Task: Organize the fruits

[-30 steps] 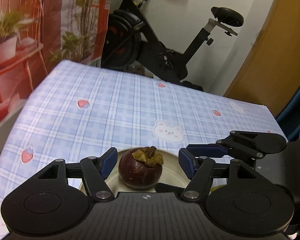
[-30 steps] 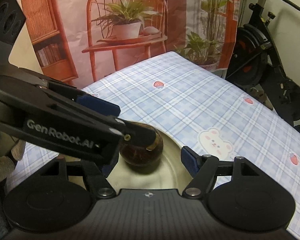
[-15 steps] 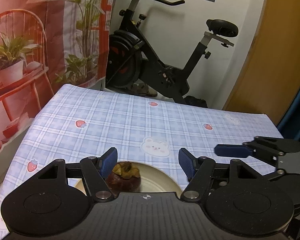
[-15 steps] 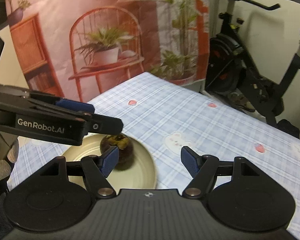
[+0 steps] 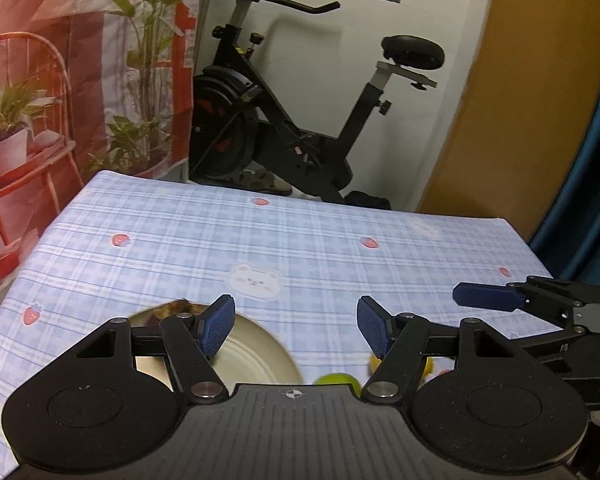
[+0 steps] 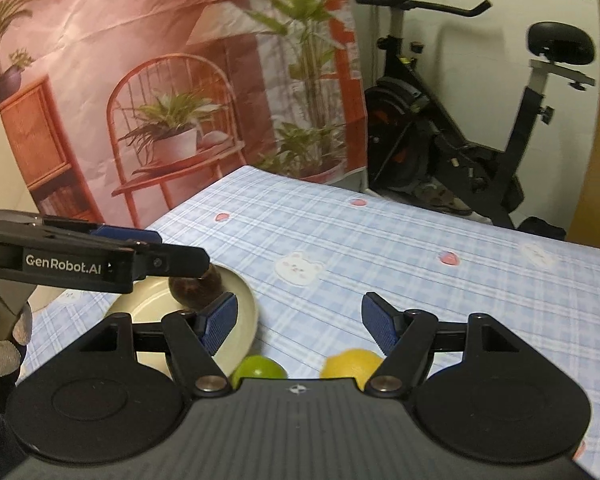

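Left wrist view: the left gripper (image 5: 296, 330) hangs above the worktop (image 5: 300, 248), jaws spread wide with nothing between them. The cream plate (image 5: 256, 354) sits at seven o'clock of the gap, and the mangosteen (image 5: 172, 309) peeks out behind the left finger, mostly hidden. A lime (image 5: 336, 380) shows at six o'clock, a lemon (image 5: 374, 362) barely visible beside the right finger. Right wrist view: the right gripper (image 6: 299, 322) is also wide open and empty. The mangosteen (image 6: 194, 290) rests on the plate (image 6: 246, 316) at ten o'clock; its orientation is unclear. Lime (image 6: 258, 368) and lemon (image 6: 352, 364) lie on the cloth near six o'clock, side by side, apart.
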Demonstrator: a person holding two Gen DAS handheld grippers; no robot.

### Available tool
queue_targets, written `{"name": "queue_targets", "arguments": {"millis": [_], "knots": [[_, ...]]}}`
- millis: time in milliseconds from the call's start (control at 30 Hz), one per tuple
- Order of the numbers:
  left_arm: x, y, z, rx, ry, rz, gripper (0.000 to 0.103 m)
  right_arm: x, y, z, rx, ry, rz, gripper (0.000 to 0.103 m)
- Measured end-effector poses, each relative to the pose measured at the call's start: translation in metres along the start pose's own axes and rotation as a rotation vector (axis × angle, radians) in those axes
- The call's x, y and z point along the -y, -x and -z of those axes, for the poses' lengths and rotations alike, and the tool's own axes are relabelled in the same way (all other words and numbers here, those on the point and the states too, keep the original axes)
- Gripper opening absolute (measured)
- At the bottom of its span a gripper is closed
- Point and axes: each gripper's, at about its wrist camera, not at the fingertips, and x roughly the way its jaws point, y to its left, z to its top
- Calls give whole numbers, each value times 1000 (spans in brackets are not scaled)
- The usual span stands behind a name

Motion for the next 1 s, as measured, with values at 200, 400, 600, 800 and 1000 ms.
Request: {"name": "queue_targets", "arguments": {"millis": [200,400,600,800,1000], "knots": [[16,-1,4,-3,-17,38,70,25,28,14,29,-27,46,71],[34,-7,8,-23,-50,81,70,49,56,32,53,-50,102,72],[55,-18,16,-53,-87,123,70,61,70,56,52,-68,141,72],[68,-28,26,-92,-119,154,70,65,69,86,4,-56,149,72],[80,-36,32,-128,-155,172,70,67,66,105,-39,-41,121,60]]}}
